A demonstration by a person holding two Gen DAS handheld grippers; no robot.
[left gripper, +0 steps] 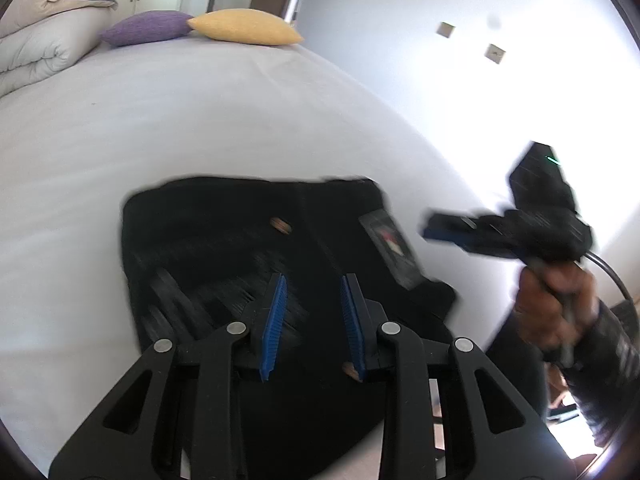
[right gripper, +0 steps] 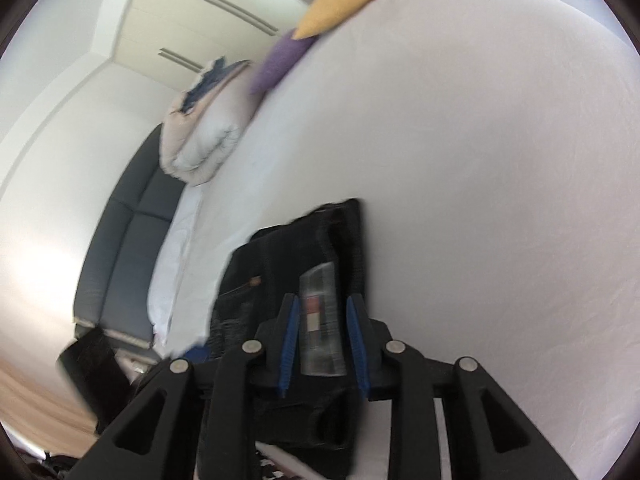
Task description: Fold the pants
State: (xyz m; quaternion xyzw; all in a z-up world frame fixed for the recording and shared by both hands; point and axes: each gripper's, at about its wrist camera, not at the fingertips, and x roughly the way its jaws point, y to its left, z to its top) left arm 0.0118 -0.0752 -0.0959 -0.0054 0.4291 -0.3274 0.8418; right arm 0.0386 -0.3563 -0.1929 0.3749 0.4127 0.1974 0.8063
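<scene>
Both grippers, left gripper (left gripper: 313,322) and right gripper (right gripper: 322,344), hover with fingers apart and empty over the folded black pants (left gripper: 224,240) on the bed (left gripper: 200,120); a careless regrasp could snag one layer and undo the fold.

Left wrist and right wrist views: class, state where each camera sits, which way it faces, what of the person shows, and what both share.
Left wrist: on the left gripper, facing down over the black pants on the bed; the right gripper and the hand holding it show at right.
Right wrist: on the right gripper, facing down over the pants' tag; no hand shows.
Shared: pants, tag, yellow pillow, purple pillow, duvet.
</scene>
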